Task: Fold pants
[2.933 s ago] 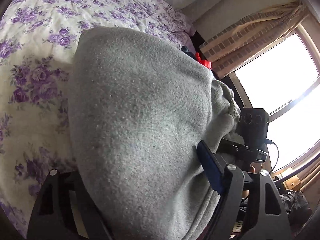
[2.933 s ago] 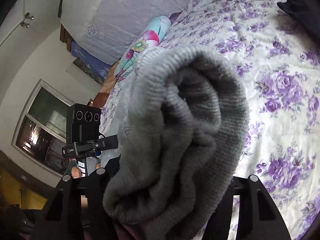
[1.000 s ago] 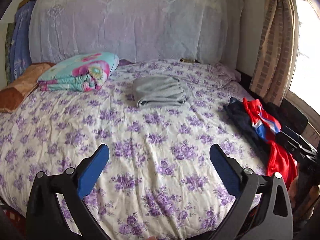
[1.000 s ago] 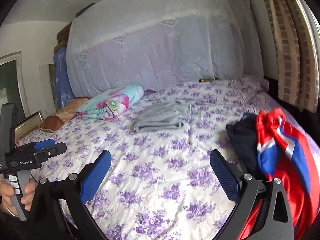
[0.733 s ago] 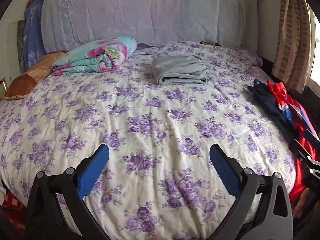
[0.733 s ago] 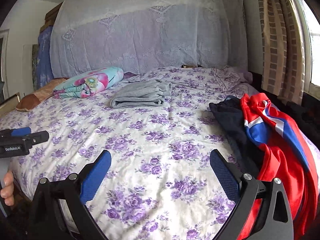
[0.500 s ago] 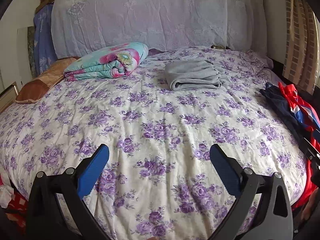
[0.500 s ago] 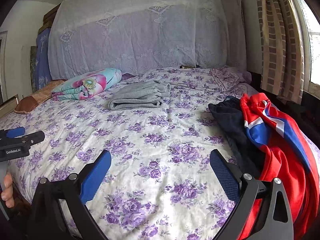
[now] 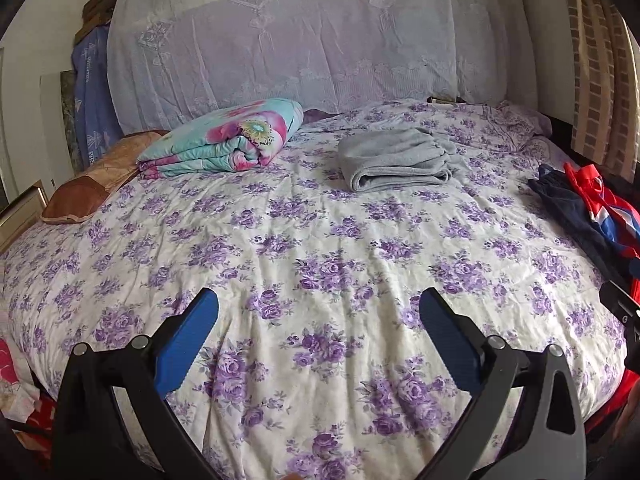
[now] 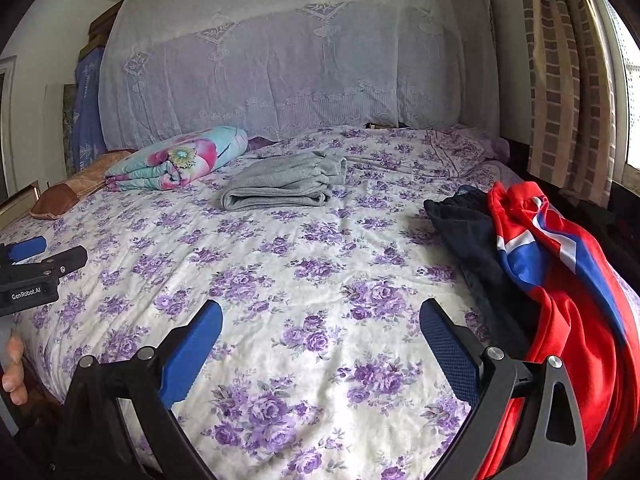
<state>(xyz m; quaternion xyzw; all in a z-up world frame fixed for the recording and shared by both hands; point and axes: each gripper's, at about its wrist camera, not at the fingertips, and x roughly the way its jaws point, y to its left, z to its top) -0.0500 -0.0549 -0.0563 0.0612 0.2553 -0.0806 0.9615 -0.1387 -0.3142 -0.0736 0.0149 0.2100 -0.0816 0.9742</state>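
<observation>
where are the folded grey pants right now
The folded grey pants lie on the far part of the bed near the draped headboard, just right of the rolled floral blanket in both wrist views.

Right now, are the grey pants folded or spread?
Folded: the grey pants lie on the bed as a compact stack of layers.

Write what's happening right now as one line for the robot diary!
stage: between garments | left gripper: open, empty | right gripper: open, empty | grey pants: folded, on bed | dark and red clothes: unfolded, bed's right edge
</observation>
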